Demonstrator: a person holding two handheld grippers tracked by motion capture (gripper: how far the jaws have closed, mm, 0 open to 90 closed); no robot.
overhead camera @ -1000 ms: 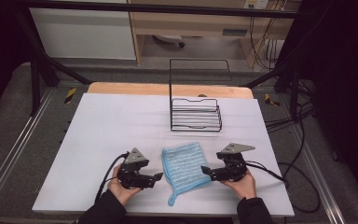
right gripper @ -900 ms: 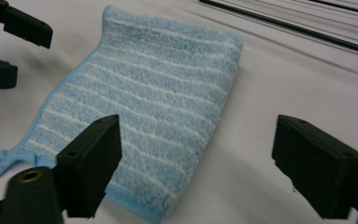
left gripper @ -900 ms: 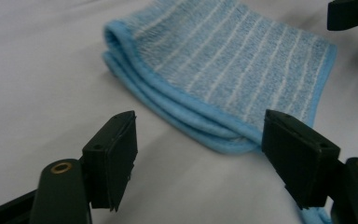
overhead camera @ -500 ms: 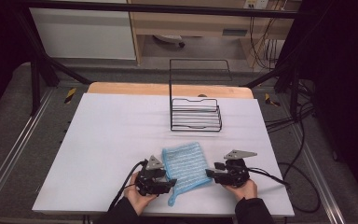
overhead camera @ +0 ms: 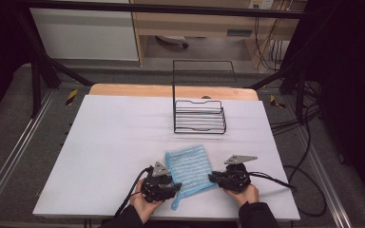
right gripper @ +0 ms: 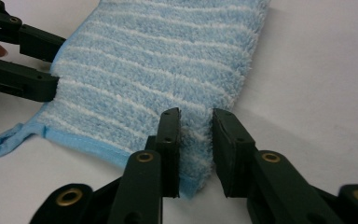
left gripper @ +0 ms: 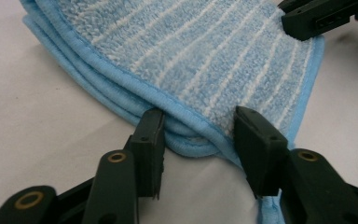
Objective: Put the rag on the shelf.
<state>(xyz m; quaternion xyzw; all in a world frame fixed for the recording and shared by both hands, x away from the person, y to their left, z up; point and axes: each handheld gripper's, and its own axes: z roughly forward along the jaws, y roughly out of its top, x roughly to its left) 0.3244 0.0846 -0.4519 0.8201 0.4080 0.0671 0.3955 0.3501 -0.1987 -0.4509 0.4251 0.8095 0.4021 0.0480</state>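
One cloth between both hand-held grippers

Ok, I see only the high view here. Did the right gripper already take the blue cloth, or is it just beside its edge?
Observer: In the right gripper view, the right gripper has the edge of the cloth bunched between its jaws. They have just been closing and look pinched on it.
Operator: And the left one?
Observer: The left gripper straddles a near corner. Its jaws have just been closing too, but a wide gap remains, so there is no pinch yet.
Operator: Is the cloth a single layer?
Observer: No, it is folded. The left gripper view shows several stacked hems along one side.
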